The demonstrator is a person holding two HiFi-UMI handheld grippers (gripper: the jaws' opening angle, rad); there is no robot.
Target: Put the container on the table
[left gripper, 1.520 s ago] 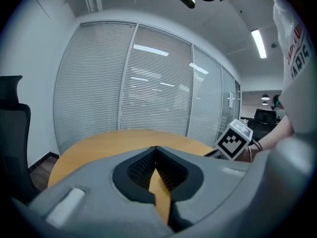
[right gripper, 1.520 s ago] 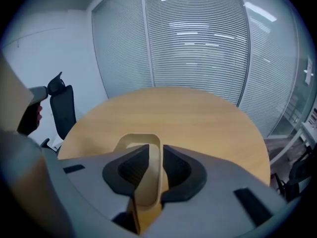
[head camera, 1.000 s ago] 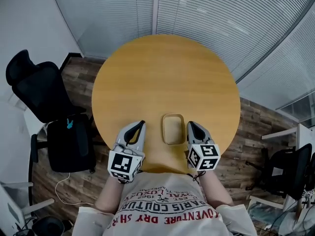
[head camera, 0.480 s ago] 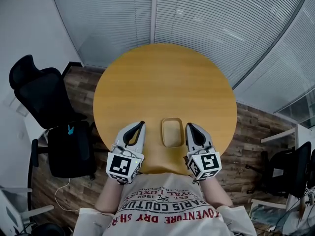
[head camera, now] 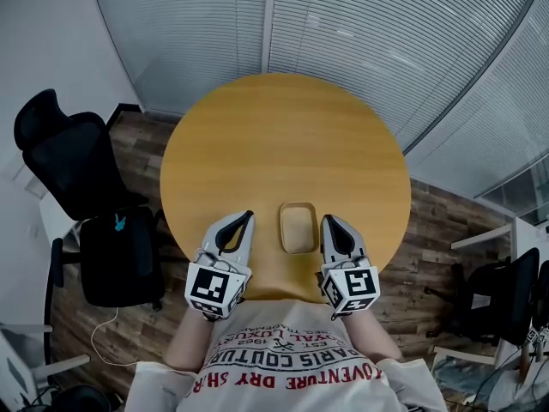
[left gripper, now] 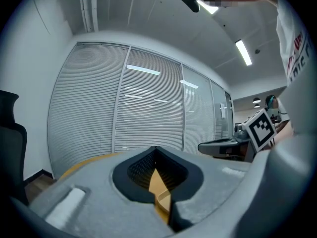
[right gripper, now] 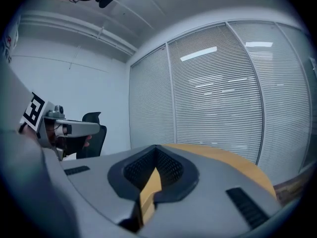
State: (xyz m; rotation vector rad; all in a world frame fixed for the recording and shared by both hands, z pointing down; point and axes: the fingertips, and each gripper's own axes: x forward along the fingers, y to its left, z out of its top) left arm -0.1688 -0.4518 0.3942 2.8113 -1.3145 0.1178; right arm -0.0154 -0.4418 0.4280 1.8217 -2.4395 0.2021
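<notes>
Container (head camera: 298,227) sitting flat on the round wooden table (head camera: 283,136), close to the near edge, as a person in a printed shirt (head camera: 292,359) is standing over it with a hand-held tool in each hand.

Nearest the camera, the left gripper (head camera: 247,217) and the right gripper (head camera: 327,220) are hovering on either side of the container, each just beside it and touching neither it nor each other. Both are holding nothing: each gripper's own view is showing its jaws pressed together at the tips, with only bare tabletop visible through the notch behind them.

Judging by how things are lying, the placing is looking complete and the hands are free to draw away. The risk from here is lying in how tightly the tools are flanking the container. A sideways drift of either gripper as it is pulled back could be knocking the light, shallow container. With so little table between it and the near rim, a nudge toward the person could be sending it over the edge.

The container itself is a low, tan, round-cornered tray, open at the top. Nothing is showing inside it.

Beyond it, the tabletop is running bare to the far side. A black office chair (head camera: 64,157) is standing on the wood floor to the left, and grey slatted blinds (head camera: 360,24) are closing off the curved glass wall behind.
</notes>
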